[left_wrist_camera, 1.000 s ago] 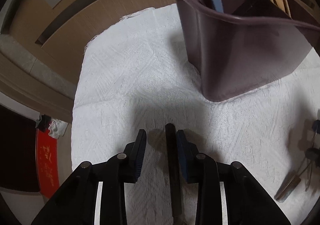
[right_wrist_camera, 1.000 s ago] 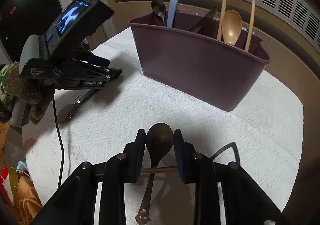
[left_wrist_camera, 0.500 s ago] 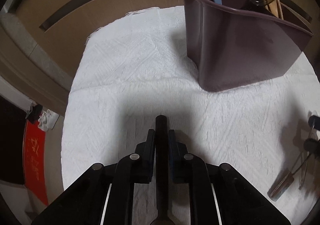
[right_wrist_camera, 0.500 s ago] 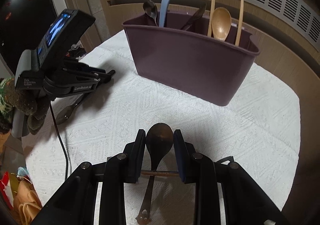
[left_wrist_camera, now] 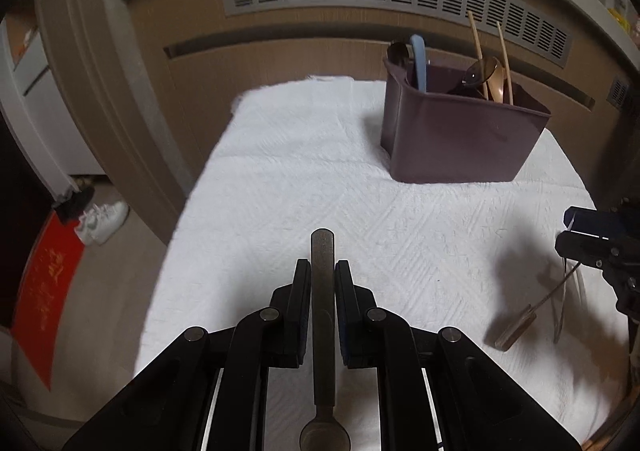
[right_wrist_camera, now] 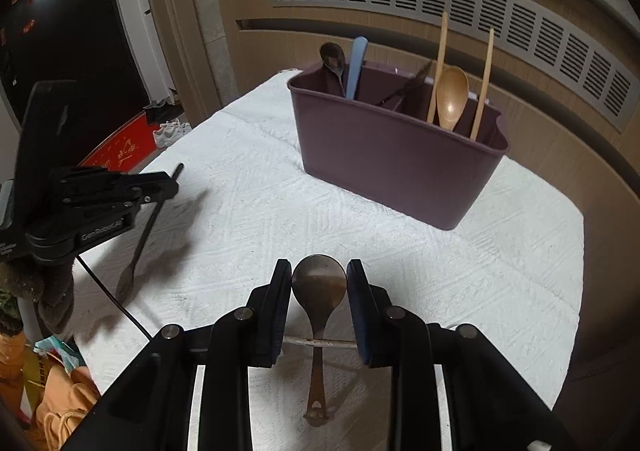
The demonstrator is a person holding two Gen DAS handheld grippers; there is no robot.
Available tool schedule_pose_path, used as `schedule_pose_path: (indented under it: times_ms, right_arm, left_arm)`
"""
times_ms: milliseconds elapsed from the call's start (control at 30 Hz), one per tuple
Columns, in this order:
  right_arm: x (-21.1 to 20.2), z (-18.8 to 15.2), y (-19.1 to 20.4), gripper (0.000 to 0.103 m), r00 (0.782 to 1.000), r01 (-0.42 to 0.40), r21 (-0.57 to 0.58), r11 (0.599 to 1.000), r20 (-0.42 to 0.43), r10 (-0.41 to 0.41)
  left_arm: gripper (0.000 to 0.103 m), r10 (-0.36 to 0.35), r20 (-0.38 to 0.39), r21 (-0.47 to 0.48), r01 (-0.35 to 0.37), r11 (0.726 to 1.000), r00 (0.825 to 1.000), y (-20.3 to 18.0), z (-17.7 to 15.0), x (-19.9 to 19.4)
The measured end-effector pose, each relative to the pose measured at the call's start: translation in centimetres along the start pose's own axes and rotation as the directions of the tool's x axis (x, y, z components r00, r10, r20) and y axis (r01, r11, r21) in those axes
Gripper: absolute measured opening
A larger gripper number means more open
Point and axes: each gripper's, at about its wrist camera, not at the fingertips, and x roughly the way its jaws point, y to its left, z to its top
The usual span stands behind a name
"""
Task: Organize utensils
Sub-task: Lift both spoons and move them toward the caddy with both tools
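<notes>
We find the left gripper [left_wrist_camera: 323, 283] clamped on a dark spoon handle [left_wrist_camera: 323, 251], the right gripper [right_wrist_camera: 319, 283] clamped across a spoon bowl [right_wrist_camera: 319, 285]; both spoons look stiff, light, likely slippery.

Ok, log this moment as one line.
left gripper: shut on dark spoon handle | right gripper: shut on metal spoon | caddy: partly filled

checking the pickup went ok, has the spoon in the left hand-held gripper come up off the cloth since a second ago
Yes. The left hand-held gripper has just closed on the dark spoon and lifted it off the white cloth, back from the purple caddy.
</notes>
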Motion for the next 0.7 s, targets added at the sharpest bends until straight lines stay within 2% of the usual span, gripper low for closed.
schedule_pose_path:
  times_ms: [100, 233, 467, 700]
  right_arm:
    - [0.1, 0.3, 0.6, 0.026, 1.000, 0.011, -0.013, 1.000, -0.003, -0.011]
    - [1.1, 0.2, 0.8, 0.026, 1.000, 0.015, -0.006, 1.000, -0.024, -0.016]
    - [1.3, -0.3, 0.9, 0.026, 1.000, 0.007, -0.017, 1.000, -0.029, -0.007]
    - [1.2, -0.5, 1.0, 0.026, 1.000, -0.005, -0.021, 1.000, -0.022, 0.005]
  left_arm:
    - [0.013, 0.005, -0.072, -0.018, -0.007, 1.000, 0.997, 0.6, -0.5, 1.1]
    - [0.013, 0.049, -0.207, 0.005, -0.049, 0.999, 0.977, 0.6, -1.7, 4.6]
    - [0.014, 0.101, -0.252, 0.086, -0.082, 0.993, 0.962, -0.6, -1.8, 5.9]
    - [0.015, 0.091, -0.291, 0.124, -0.056, 0.991, 0.952, -0.5, -1.4, 6.4]
